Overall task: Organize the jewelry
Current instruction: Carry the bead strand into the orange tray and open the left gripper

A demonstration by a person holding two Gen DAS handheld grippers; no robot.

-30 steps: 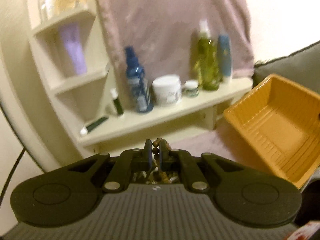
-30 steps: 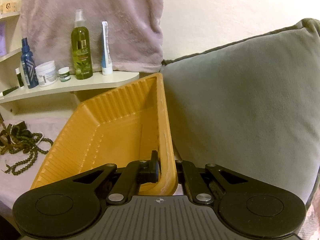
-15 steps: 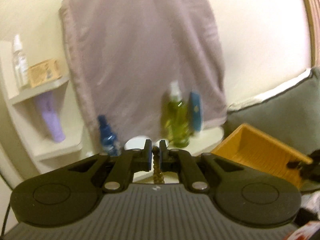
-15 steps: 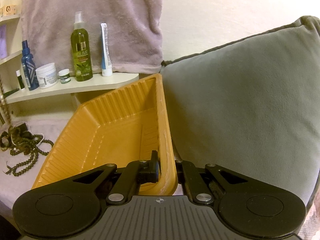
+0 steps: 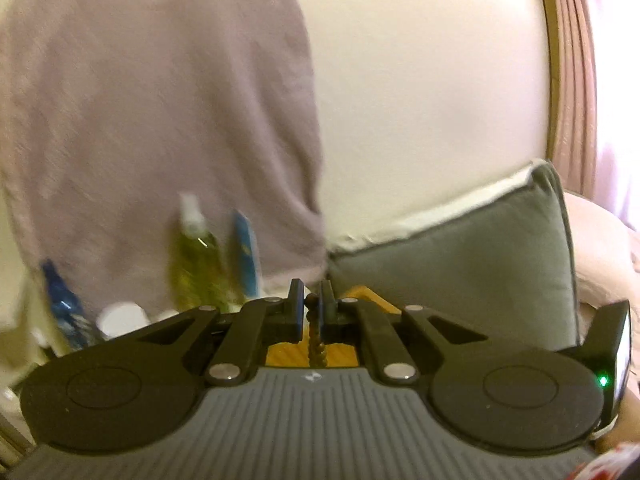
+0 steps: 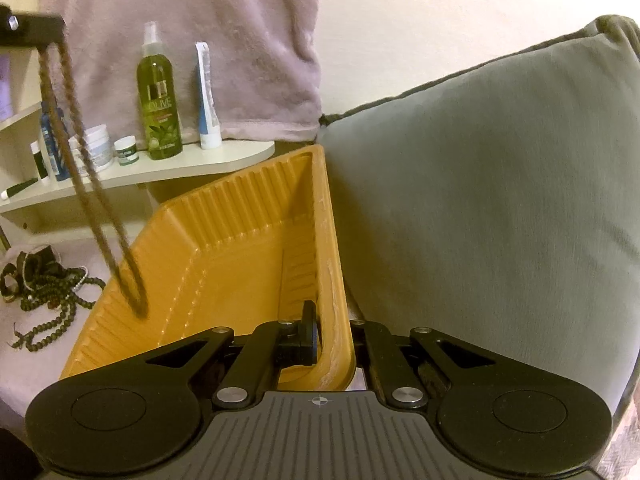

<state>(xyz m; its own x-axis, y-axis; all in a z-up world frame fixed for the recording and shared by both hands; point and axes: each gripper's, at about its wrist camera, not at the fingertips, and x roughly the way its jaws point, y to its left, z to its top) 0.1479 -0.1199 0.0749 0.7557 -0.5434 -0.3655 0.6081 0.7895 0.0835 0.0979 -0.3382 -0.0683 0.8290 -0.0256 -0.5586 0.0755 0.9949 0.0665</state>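
Left wrist view, blurred. The left gripper (image 5: 311, 303) has its jaws narrowed onto a strand of brown beads, the bead necklace (image 5: 316, 344), which hangs straight down between the fingers (image 5: 297, 312). Below the strand a patch of the orange tray (image 5: 280, 354) shows. Ahead: a mauve towel (image 5: 160, 120) draped on the wall, a grey cushion (image 5: 460, 272) to the right, bare cream wall between them. A green spray bottle (image 5: 194, 264) and a blue tube (image 5: 245, 256) stand under the towel; their print is too smeared to read.

Right wrist view, sharp. The right gripper (image 6: 334, 334) is clamped on the near right rim of the tray (image 6: 240, 240), one finger (image 6: 308, 320) inside the wall, the other hidden outside it. The tray is tipped, far corner raised, its right edge just beside the cushion (image 6: 480, 200). The floor of the tray is bare. At upper left the left gripper (image 6: 34, 30) holds the necklace (image 6: 80, 168) as a long doubled loop, its lower end hanging over the tray's left rim. More beaded jewelry (image 6: 44, 292) lies heaped on the pale cloth left of the tray. On the shelf (image 6: 180, 168), the green bottle (image 6: 158, 96) reads "OLIVE"; other labels are illegible.
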